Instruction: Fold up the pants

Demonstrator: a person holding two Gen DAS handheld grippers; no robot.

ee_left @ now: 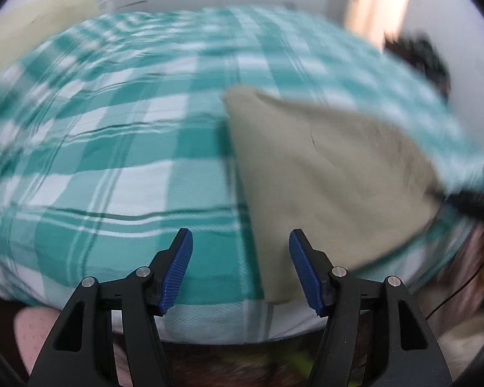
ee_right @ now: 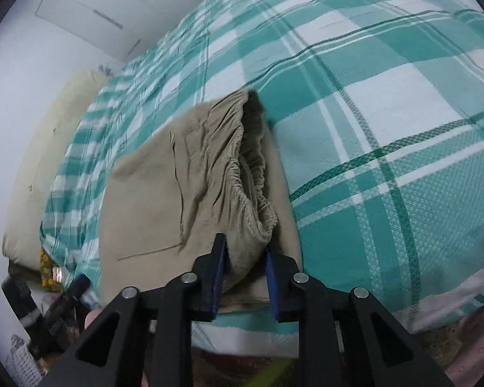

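Two grippers work over beige pants [ee_right: 164, 193] lying on a bed under a teal-and-white plaid sheet [ee_right: 387, 113]. The pants are soft, finely ribbed cloth, corduroy-like, folded into a flat slab with a gathered elastic waistband [ee_right: 248, 164] puckered along its upper layer. The sheet is a coarse weave, lightly wrinkled. A cream pillow [ee_right: 51, 148] sits at the far left edge against a white wall [ee_right: 22, 48].

The right gripper [ee_right: 245, 254] has its blue ribbed pads nearly together, pinching a bunch of the waistband end at the near edge of the bed. The left gripper [ee_left: 241, 242] is spread wide, holding nothing, hovering above the sheet with the pants' edge [ee_left: 322, 177] just beyond its right finger; that view is motion-blurred.
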